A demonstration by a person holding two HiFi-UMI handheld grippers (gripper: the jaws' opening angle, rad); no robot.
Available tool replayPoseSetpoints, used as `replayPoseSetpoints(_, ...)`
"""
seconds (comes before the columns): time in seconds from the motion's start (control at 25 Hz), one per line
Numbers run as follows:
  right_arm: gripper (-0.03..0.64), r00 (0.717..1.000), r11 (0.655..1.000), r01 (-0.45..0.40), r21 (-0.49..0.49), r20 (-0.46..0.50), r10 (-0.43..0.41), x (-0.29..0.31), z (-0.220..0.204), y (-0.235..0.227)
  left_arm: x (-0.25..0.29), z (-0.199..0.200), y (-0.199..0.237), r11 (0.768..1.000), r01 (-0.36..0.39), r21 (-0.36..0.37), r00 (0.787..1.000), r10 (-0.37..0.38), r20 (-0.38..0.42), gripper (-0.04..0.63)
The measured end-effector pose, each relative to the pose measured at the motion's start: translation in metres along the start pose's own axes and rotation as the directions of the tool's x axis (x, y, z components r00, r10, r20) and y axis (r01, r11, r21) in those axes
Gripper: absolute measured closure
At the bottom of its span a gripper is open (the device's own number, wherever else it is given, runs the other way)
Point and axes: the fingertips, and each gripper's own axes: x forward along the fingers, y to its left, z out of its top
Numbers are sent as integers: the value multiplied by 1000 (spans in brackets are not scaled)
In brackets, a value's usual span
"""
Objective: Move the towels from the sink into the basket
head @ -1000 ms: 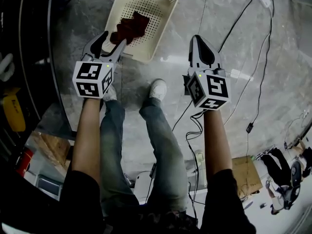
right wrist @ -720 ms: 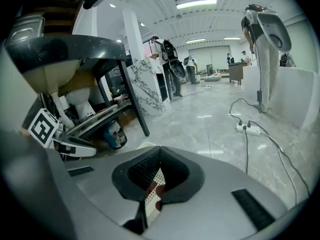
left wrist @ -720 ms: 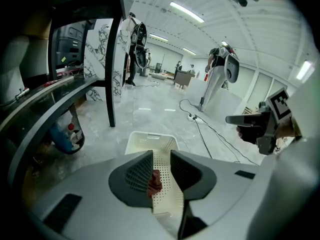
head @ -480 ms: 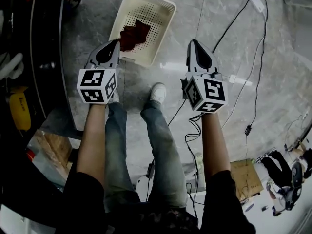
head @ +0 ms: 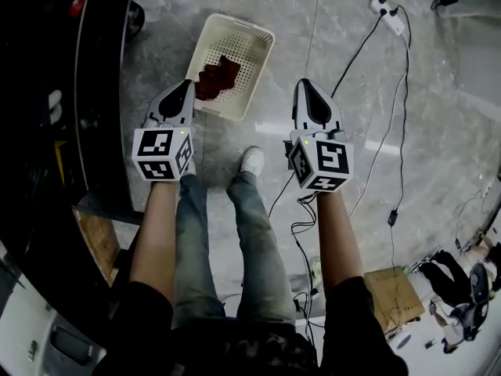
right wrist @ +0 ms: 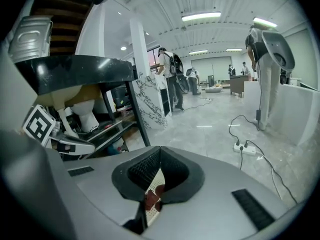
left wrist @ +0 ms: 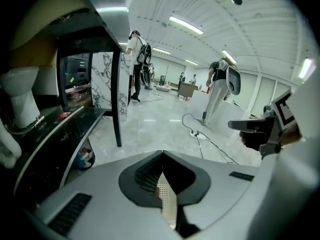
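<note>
A cream perforated basket (head: 250,49) stands on the marble floor at the top of the head view. A dark red towel (head: 218,77) lies crumpled inside it. My left gripper (head: 186,84) hangs above the basket's near left corner; its jaws have just been closing and now meet with nothing between them. My right gripper (head: 302,84) is level with it, to the right of the basket, jaws together and empty. In the right gripper view a bit of the towel (right wrist: 151,200) shows below the shut jaws (right wrist: 159,149). The left gripper view shows its own jaws (left wrist: 161,154) touching.
A black counter (head: 98,92) runs along the left side. Cables and a white power strip (head: 389,10) lie on the floor at the right. The person's legs and a white shoe (head: 252,161) are below the grippers. A cardboard box (head: 391,296) sits at the lower right.
The left gripper was open over the towel in the basket and has shut empty. Both grippers have risen, and the basket now looks smaller and farther below.
</note>
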Motion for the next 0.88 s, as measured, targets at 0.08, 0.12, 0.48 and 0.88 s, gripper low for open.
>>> replayPoseSetpoints(0.08,601,1000,1000,5,2,15,-5,-8,18,2,-12,20,-6,1000,8,7,1000,-8,25,580)
replayPoseSetpoints(0.12,601,1000,1000,6,7,23,-6,-13,27,3,-18,30,-9,1000,11,12,999,-12,37,580)
replayPoseSetpoints(0.48,601,994,1000,11,3,109,-11,-76,120,10,-90,125,-40,999,-1,38,991,-5,137,580)
replayPoseSetpoints(0.88,601,979,999,31,-6,202,-29,-145,220,14,-165,219,-58,997,-33,72,971,15,237,580)
